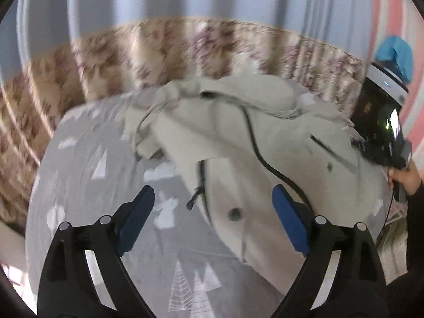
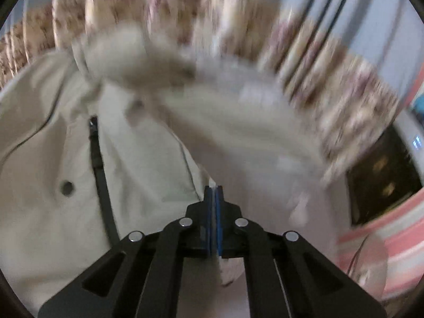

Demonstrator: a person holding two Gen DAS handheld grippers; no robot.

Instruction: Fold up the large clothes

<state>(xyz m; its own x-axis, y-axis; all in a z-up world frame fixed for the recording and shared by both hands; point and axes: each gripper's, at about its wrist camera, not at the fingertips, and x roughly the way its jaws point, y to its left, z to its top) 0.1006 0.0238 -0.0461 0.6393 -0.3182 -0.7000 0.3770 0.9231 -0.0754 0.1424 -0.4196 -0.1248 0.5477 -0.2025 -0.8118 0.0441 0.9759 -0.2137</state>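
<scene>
Right wrist: right hand-held gripper (image 2: 214, 189) clamped on coat (image 2: 148, 153) edge; left hand-held gripper (image 1: 213, 198) apart, hovering over bed (image 1: 87, 185), coat just ahead-right.

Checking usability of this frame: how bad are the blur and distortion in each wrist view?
Left wrist view: mild smear on the curtain, but the beige coat and open left gripper are readable; fisheye bends the edges. Right wrist view: heavy motion blur over the coat's upper part; only the right gripper, shut on fabric, is crisp.
</scene>
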